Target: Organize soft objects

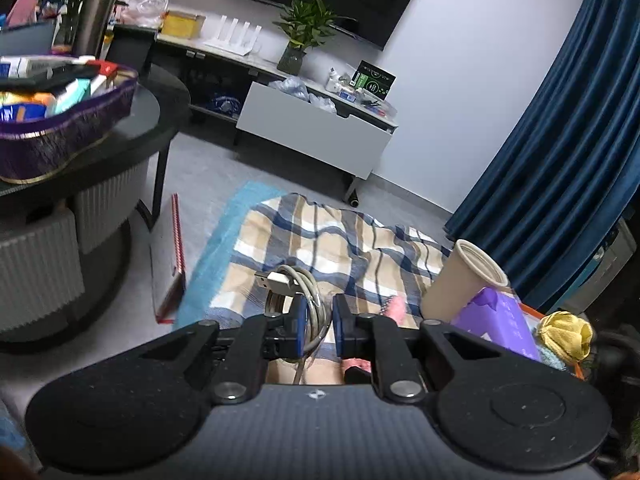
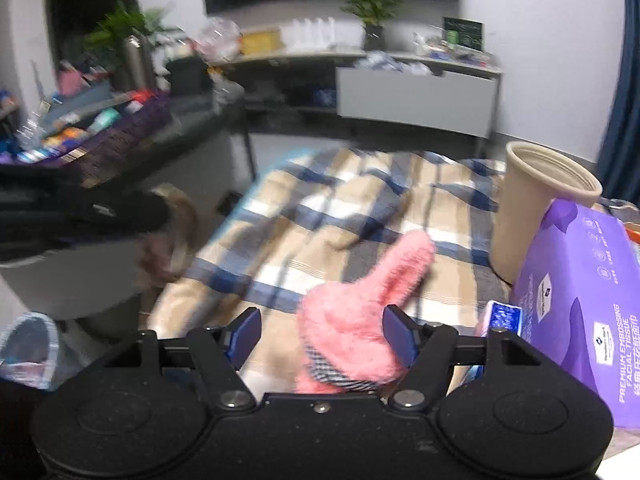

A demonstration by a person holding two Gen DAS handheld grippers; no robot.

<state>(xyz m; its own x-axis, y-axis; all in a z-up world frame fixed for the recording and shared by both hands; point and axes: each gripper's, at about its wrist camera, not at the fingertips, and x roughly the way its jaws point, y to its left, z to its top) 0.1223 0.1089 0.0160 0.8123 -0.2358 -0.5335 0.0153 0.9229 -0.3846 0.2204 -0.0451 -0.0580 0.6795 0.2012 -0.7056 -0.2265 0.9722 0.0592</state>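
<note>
Plaid blanket (image 2: 320, 216) is serving as my landmark: my left gripper (image 1: 320, 320) is pinching a coiled grey USB cable (image 1: 298, 292) above it, while my right gripper (image 2: 320, 332) is hanging with jaws spread around a pink fuzzy slipper (image 2: 360, 296) lying on it, pads not pressing.

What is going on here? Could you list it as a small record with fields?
setting: living room, plaid blanket spread out
left gripper: jaws shut on a coiled cable
right gripper: jaws open, pink slipper between them, not gripped
beside blanket: beige cup, purple tissue pack
yellow cloth: behind the tissue pack
purple basket: on the dark table, full
</note>
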